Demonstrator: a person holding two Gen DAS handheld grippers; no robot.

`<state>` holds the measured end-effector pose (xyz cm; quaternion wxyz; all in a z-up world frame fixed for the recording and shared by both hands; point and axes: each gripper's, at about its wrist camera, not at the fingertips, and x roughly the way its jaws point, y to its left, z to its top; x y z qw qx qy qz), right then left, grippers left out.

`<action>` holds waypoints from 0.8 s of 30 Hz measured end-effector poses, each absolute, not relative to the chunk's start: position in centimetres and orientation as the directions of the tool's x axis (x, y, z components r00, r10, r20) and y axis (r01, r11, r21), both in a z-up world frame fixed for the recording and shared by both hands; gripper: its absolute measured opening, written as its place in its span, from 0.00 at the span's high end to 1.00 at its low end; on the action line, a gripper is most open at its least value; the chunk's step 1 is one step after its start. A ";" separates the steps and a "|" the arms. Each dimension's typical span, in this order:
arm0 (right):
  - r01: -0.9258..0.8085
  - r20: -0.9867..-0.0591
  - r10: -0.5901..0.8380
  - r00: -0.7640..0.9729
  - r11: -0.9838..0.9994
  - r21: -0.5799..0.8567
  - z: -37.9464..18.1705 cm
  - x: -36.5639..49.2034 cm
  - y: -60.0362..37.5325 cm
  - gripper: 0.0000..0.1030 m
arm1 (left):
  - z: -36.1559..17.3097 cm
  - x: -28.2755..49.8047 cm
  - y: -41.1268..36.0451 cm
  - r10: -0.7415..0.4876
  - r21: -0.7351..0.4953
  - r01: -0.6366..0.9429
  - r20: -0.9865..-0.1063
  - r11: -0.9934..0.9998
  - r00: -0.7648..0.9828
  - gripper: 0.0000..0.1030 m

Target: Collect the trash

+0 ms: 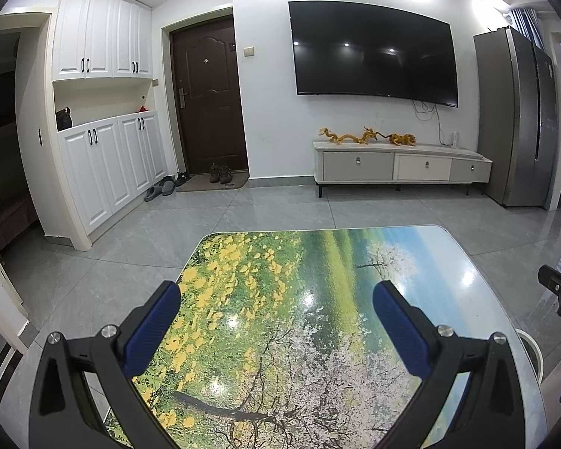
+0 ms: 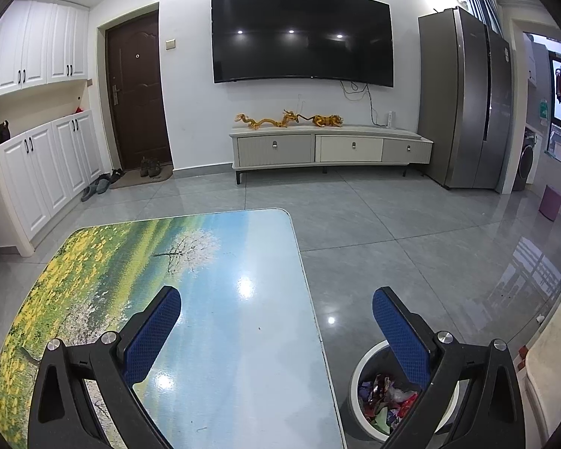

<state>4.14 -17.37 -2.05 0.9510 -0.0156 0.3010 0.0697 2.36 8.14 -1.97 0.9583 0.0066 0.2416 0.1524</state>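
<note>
Above the table [image 1: 318,262] both tools hang with nothing in them: the left gripper [image 1: 276,299] spread wide over its flower print, the right gripper [image 2: 276,305] just as wide, straddling its right edge. Right of the table, on the floor, stands the bin [image 2: 359,374], placed close so wrappers drop straight in; trash [image 2: 383,398] already fills it. No litter shows on the tabletop, so the collecting looks finished.

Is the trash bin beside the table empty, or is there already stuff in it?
Not empty. The right wrist view looks down into the trash bin, upright on the floor beside the table, and shows crumpled colourful wrappers inside.
</note>
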 end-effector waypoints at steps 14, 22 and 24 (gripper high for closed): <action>-0.139 -0.574 0.116 0.811 0.990 0.004 -2.2 3.9 -17.5 0.00 | -2.3 2.5 8.3 0.274 0.077 -0.271 -0.478 0.960 0.835 0.00; -0.137 -0.574 0.112 0.811 0.991 0.000 -2.3 3.8 -17.5 0.00 | -2.6 2.8 8.3 0.264 0.070 -0.264 -0.487 0.962 0.833 0.00; -0.136 -0.573 0.110 0.812 0.991 -0.003 -2.3 3.7 -17.5 0.00 | -2.6 2.7 8.3 0.263 0.069 -0.263 -0.488 0.962 0.833 0.00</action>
